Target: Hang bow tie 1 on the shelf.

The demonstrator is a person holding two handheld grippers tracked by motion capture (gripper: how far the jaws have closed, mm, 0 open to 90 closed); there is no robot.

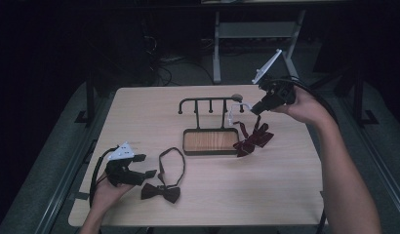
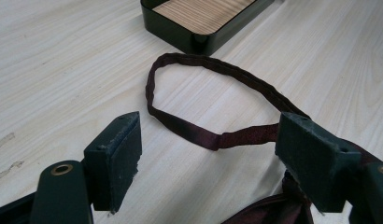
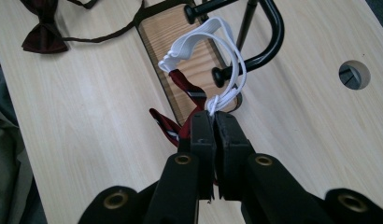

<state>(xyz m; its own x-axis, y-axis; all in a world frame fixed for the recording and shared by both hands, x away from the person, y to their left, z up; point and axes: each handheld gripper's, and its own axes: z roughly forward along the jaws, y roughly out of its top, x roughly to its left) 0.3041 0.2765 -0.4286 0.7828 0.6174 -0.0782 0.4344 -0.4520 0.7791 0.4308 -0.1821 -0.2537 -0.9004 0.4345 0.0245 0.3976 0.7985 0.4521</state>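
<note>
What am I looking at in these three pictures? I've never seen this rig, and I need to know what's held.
A person holds a two-jaw tool in each hand. The high view looks down on the table from above; each of the other two cameras rides on one gripper and looks along its jaws. The left gripper stands open over the strap of a dark bow tie lying flat on the table. The right gripper is shut on the white elastic loop of a red striped bow tie, lifted beside a black rack with pegs. The rack stands on a wooden tray; the loop sits right by a peg.
</note>
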